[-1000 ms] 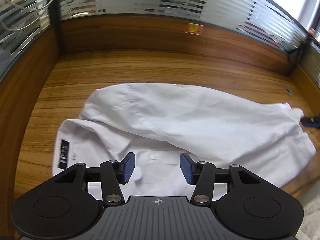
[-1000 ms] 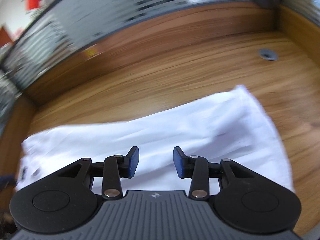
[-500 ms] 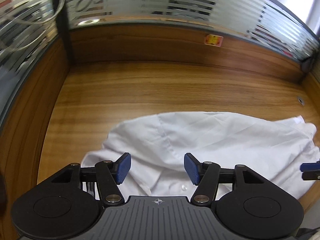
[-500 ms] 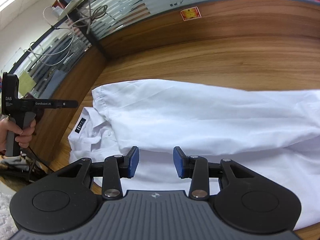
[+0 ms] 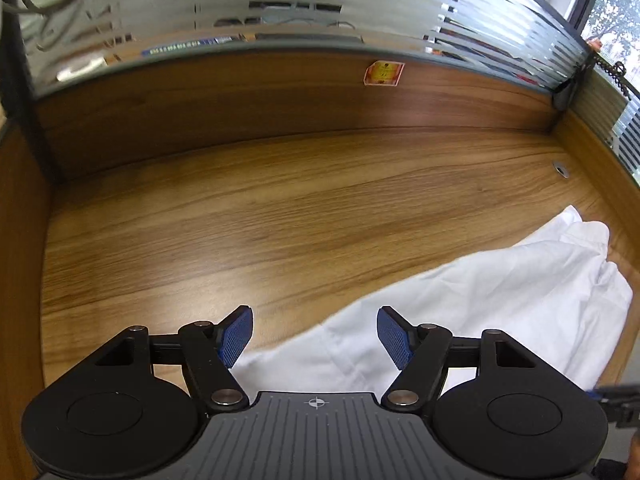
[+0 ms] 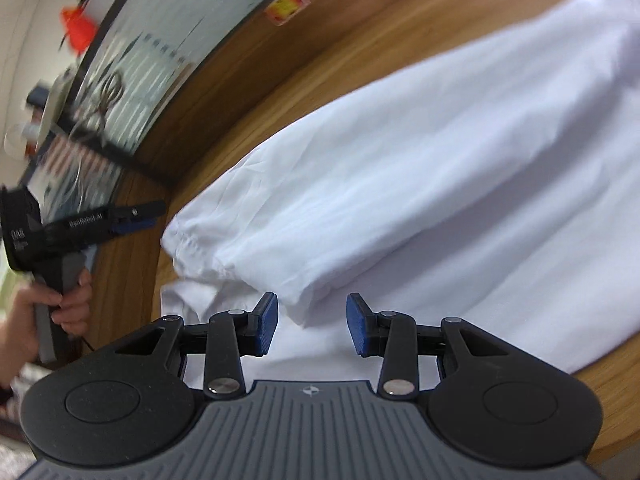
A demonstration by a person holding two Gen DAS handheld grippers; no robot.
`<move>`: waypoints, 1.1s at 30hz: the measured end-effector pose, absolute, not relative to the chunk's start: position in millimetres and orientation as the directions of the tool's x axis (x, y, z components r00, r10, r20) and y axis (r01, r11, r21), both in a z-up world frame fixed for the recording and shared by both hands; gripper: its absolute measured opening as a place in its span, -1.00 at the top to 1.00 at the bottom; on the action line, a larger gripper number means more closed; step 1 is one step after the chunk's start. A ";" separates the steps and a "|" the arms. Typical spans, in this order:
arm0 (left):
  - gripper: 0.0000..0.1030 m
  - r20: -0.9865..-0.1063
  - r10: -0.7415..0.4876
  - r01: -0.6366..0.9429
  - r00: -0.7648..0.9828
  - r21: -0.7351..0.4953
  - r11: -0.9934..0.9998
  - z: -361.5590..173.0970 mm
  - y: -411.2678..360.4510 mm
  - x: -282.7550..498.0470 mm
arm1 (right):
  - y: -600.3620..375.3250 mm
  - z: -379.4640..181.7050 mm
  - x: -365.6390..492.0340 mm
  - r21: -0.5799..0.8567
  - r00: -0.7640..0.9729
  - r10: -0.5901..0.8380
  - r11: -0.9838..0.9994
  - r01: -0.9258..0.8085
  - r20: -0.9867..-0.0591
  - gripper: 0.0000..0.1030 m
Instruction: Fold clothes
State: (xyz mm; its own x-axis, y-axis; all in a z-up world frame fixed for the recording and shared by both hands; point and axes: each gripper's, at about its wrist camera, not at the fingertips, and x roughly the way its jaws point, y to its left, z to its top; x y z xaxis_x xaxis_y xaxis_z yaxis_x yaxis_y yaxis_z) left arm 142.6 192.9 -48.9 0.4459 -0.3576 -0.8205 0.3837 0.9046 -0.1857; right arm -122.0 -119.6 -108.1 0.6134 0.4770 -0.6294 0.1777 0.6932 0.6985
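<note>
A white shirt (image 6: 420, 168) lies spread on the wooden desk (image 5: 280, 216), one sleeve folded across its body with the cuff (image 6: 192, 240) at the left end. In the left wrist view only the shirt's (image 5: 500, 304) far end shows, at the lower right. My left gripper (image 5: 316, 336) hovers over the shirt's edge, its jaws opening with nothing pinched. My right gripper (image 6: 310, 324) stands open just above the sleeve's hem, gripping nothing. The left gripper (image 6: 138, 218) also appears at the left of the right wrist view, held by a hand (image 6: 60, 304).
Wooden partition walls (image 5: 240, 92) topped with frosted striped glass (image 5: 320, 4) enclose the desk at the back and sides. A small sticker (image 5: 384, 74) is on the back wall. A cable grommet (image 5: 561, 169) sits near the right corner. Cables (image 5: 60, 0) hang at upper left.
The left gripper has slid left off the shirt, over bare desk, and its jaws have widened. The right gripper has swung and rolled toward the shirt's left end, near the sleeve cuff.
</note>
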 end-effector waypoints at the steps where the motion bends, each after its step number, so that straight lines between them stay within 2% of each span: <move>1: -0.38 -0.823 -0.364 0.380 0.436 -0.198 0.903 -52.2 194.0 148.4 | -118.5 -110.8 -121.7 0.713 0.625 0.473 0.671 0.201 -0.621 0.17; 9: -0.39 -0.836 -0.487 0.316 0.253 -0.404 0.858 -84.5 204.1 187.5 | -118.5 -129.7 -111.9 0.783 0.697 0.414 0.512 0.353 -0.585 0.17; 11: -0.33 -0.831 -0.513 0.304 0.215 -0.442 0.844 -91.4 203.9 190.3 | -120.0 -135.1 -109.8 0.805 0.710 0.417 0.465 0.369 -0.567 0.18; 12: -0.14 -0.826 -0.527 0.307 0.201 -0.458 0.834 -92.8 203.4 190.3 | -120.7 -137.8 -108.7 0.816 0.717 0.421 0.441 0.373 -0.555 0.25; 13: 0.06 -0.819 -0.542 0.312 0.189 -0.473 0.824 -93.3 202.7 189.6 | -121.0 -138.0 -108.1 0.825 0.724 0.423 0.428 0.370 -0.544 0.61; 14: 0.45 -0.811 -0.557 0.318 0.176 -0.489 0.812 -93.8 202.0 189.0 | -121.2 -136.9 -107.7 0.831 0.731 0.425 0.421 0.362 -0.534 0.76; 15: 0.60 -0.804 -0.572 0.323 0.164 -0.504 0.801 -94.3 201.3 188.3 | -121.3 -135.7 -107.3 0.838 0.737 0.427 0.414 0.355 -0.524 0.87; 16: 0.65 -0.799 -0.580 0.331 0.162 -0.510 0.794 -92.8 201.7 186.1 | -122.1 -132.5 -107.5 0.842 0.741 0.430 0.416 0.343 -0.515 0.92; 18: 0.85 -0.778 -0.607 0.330 0.158 -0.538 0.776 -87.6 205.9 180.9 | -124.3 -123.9 -108.5 0.847 0.747 0.438 0.429 0.315 -0.500 0.95; 23: 0.92 -0.755 -0.637 0.308 0.157 -0.575 0.758 -82.6 215.4 166.1 | -134.7 -110.4 -114.9 0.840 0.716 0.488 0.476 0.261 -0.499 0.96; 33: 0.87 -0.850 -0.504 0.321 0.155 -0.439 0.839 -110.0 215.2 153.2 | -129.0 -134.0 -120.1 0.725 0.559 0.514 0.639 0.257 -0.651 0.96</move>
State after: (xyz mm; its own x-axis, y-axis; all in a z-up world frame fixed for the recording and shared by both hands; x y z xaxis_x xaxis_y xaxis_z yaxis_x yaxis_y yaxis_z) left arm 153.2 215.2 -110.0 0.1555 -0.5036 -0.8499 0.3213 0.8393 -0.4385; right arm -120.1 -129.0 -134.0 0.5587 0.5139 -0.6510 0.2568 0.6391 0.7250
